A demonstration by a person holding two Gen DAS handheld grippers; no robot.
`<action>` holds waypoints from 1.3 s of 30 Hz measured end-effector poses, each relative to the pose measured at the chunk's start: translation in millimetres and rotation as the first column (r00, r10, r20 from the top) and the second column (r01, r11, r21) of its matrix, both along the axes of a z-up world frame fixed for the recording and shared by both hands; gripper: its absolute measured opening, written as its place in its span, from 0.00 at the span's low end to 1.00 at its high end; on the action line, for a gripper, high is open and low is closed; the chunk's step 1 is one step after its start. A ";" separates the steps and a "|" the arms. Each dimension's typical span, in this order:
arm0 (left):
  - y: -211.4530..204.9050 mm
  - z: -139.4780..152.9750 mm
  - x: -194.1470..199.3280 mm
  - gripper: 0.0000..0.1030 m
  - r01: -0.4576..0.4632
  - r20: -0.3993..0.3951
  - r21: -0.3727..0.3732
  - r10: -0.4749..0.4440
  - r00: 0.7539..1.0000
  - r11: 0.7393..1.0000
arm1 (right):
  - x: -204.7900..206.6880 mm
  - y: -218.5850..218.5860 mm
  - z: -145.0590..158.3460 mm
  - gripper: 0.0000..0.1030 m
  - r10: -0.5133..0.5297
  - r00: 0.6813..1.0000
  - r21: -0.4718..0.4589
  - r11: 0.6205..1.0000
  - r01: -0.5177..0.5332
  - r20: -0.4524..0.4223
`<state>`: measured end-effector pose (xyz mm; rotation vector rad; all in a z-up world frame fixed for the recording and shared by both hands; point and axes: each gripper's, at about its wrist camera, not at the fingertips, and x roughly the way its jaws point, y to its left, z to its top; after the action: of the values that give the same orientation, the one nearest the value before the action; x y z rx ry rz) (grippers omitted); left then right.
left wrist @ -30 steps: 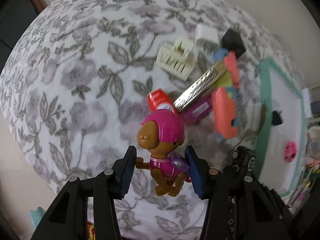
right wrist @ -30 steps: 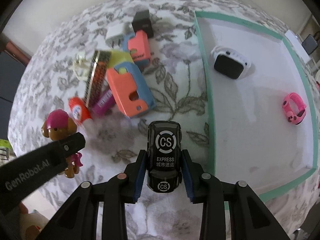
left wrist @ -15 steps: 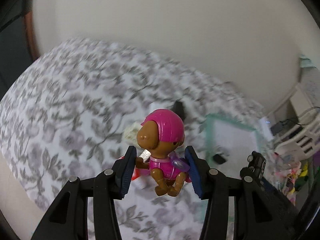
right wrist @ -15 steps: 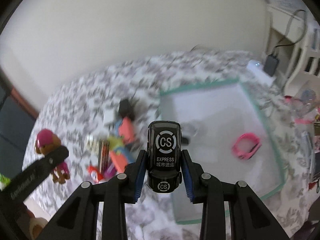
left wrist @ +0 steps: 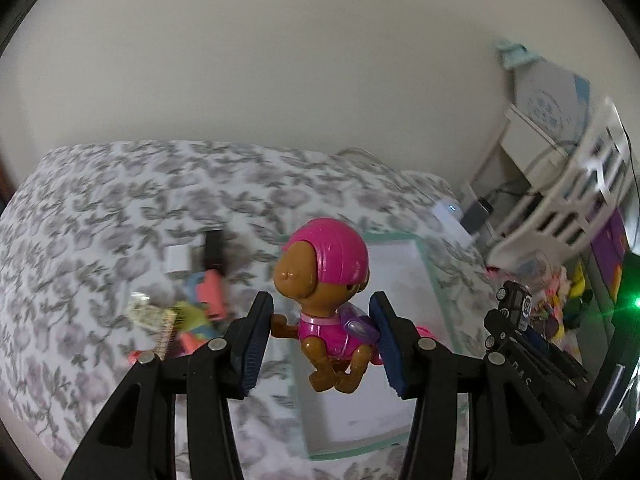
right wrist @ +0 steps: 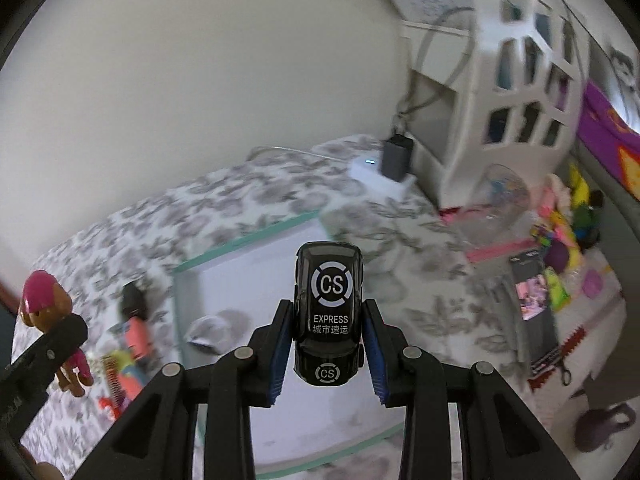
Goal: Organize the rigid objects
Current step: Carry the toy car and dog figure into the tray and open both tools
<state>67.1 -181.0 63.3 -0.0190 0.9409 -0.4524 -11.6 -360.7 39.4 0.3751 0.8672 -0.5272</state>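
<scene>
My left gripper [left wrist: 324, 340] is shut on a brown dog figure with a pink helmet [left wrist: 324, 296] and holds it high above the bed. My right gripper [right wrist: 328, 344] is shut on a black toy car marked "CS EXPRESS" [right wrist: 328, 312], also held high. Below lies a white tray with a teal rim [right wrist: 248, 240], also in the left wrist view [left wrist: 432, 280]. A white-and-black watch [right wrist: 208, 332] lies in it. The dog figure shows at the left of the right wrist view [right wrist: 44, 304], the car at the right of the left wrist view [left wrist: 516, 304].
A pile of small objects lies left of the tray: orange pieces [left wrist: 212, 292], a white block [left wrist: 178, 258], a black block [left wrist: 214, 248]. The floral bedcover [left wrist: 100, 220] reaches the wall. A white shelf [right wrist: 520, 80] and toy clutter [right wrist: 560, 248] stand right.
Both grippers have risen well above the bed and tilted up with their toys still held. The view has swung from the bedcover toward the wall and the tray.
</scene>
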 end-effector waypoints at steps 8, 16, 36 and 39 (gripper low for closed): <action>-43.8 -49.7 -5.5 0.50 0.062 -0.089 0.093 -0.054 0.995 0.994 | -0.3 -24.8 -24.3 0.35 -0.036 0.994 -0.013 0.999 0.035 -0.102; -56.9 -100.9 -10.3 0.50 0.108 -0.186 0.171 -0.076 0.980 0.979 | 13.9 -27.9 -86.9 0.35 0.004 0.959 0.068 0.998 0.016 -0.283; -68.8 -148.4 -20.9 0.50 0.169 -0.297 0.268 -0.085 0.951 0.949 | 16.8 -20.3 -128.1 0.36 0.033 0.911 0.113 0.994 0.014 -0.410; -69.0 -153.8 -19.4 0.50 0.169 -0.311 0.276 -0.079 0.947 0.946 | 16.1 -19.4 -132.0 0.36 0.033 0.908 0.114 0.993 0.016 -0.418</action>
<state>47.7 -250.0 -90.5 0.2576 1.3062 -0.4266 4.5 -380.1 -92.6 0.3679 1.3209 -0.5609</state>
